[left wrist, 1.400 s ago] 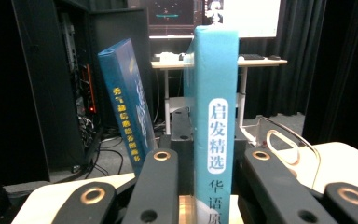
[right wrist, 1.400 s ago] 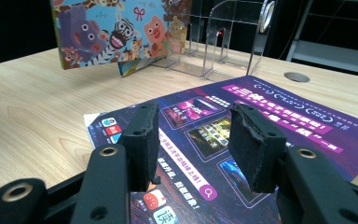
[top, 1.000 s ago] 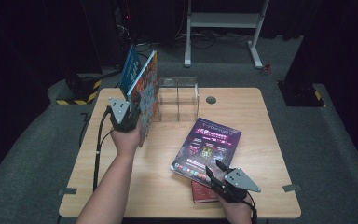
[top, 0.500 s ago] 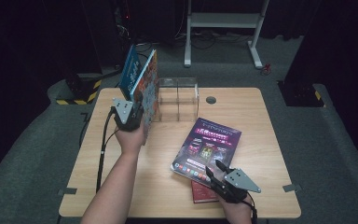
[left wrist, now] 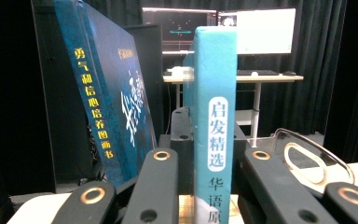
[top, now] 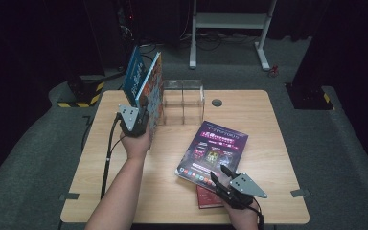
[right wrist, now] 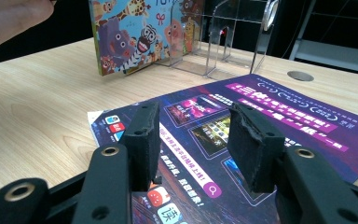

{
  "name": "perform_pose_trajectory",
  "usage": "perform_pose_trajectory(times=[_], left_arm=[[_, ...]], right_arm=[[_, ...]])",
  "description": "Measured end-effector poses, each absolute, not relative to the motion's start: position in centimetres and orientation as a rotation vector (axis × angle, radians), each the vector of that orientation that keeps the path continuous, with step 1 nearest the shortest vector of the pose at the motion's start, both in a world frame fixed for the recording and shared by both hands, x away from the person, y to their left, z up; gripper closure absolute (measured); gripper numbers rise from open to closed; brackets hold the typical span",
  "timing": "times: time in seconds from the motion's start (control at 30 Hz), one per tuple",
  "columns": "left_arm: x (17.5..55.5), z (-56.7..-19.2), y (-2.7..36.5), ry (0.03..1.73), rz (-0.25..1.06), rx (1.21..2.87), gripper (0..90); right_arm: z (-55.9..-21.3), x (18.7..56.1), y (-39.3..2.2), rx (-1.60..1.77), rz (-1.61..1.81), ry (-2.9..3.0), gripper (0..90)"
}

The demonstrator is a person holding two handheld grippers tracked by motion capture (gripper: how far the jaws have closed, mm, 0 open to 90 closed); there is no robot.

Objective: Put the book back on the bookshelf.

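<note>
Our left claw is clamped on the spine of the teal book, upright beside the clear rack. It seems stiff and heavy; we grip it low. The right claw stays apart.

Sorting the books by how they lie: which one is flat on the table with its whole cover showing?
The purple book, flat ahead of the right tongs. The two blue ones stand upright; a red book is mostly covered.
</note>
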State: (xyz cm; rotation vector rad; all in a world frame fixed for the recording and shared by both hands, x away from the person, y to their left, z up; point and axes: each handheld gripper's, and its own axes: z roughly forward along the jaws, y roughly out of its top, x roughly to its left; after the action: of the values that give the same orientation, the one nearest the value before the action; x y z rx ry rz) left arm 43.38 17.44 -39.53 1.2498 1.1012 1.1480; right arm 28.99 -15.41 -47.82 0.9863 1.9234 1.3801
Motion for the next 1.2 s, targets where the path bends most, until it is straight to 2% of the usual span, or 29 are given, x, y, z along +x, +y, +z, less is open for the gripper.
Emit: perform_pose_trajectory(times=[0.6, 1.2], left_arm=[[42.6, -40.9, 17.9, 1.098, 1.138, 1.231, 80.5], [42.1, -41.3, 18.7, 1.067, 1.162, 1.289, 78.5]], right_arm=[[-47.9, 28.9, -15.3, 0.988, 1.384, 1.928, 53.8], [-48.0, 29.0, -15.3, 0.988, 1.384, 1.933, 53.8]])
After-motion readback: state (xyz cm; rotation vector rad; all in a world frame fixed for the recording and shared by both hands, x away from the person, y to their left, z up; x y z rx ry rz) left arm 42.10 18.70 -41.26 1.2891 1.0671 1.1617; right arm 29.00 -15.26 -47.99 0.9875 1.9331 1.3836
